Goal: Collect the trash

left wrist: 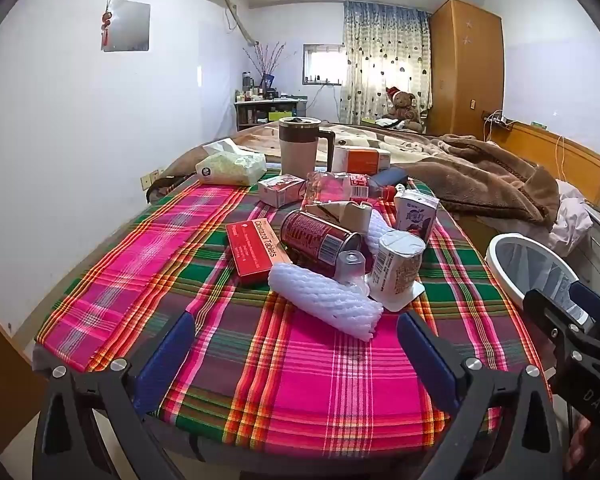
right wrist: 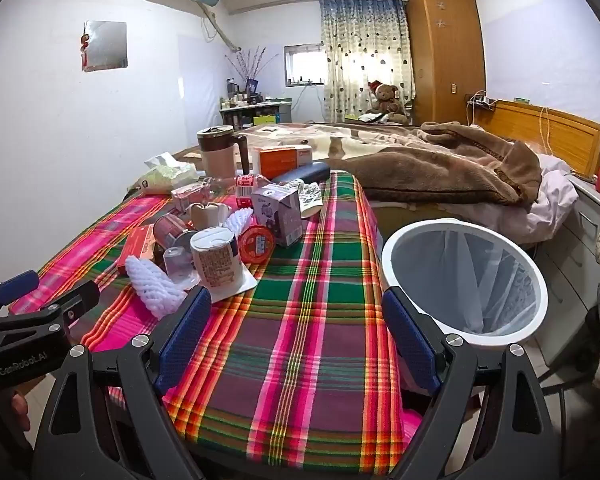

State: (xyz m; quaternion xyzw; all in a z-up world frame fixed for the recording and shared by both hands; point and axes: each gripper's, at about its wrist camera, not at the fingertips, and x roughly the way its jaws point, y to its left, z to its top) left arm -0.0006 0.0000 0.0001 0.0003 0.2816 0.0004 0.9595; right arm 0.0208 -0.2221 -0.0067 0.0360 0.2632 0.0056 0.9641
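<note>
Nearest: left gripper (left wrist: 296,344), jaws at full spread, nothing between them, hanging over bare plaid cloth (left wrist: 320,380) at the table's near edge. Right gripper (right wrist: 296,328), likewise wide and empty, beside it and just short of the bin. Bin (right wrist: 466,278): white rim, clear liner, standing off the table's right side, apparently empty. Next, mid-table, the trash heap: foam net (left wrist: 326,300) closest, lying flat; clear cup (left wrist: 350,266) behind it; paper cup (left wrist: 398,264) mouth-down on its peeled lid; red can (left wrist: 320,240) on its side; red box (left wrist: 254,250); purple carton (left wrist: 414,216); crushed bottle (left wrist: 338,188) and small cartons beyond. Red lid (right wrist: 256,244) beside the paper cup, seen from the right wrist. Farther: mug (left wrist: 300,146), tissue pack (left wrist: 232,166), orange box (left wrist: 362,160); likely keepers, not trash. Step in hand: the start, nothing collected yet. Next move, by judgement: advance the left gripper onto the foam net, close gently since it is soft and light, then carry it right to the bin.
</note>
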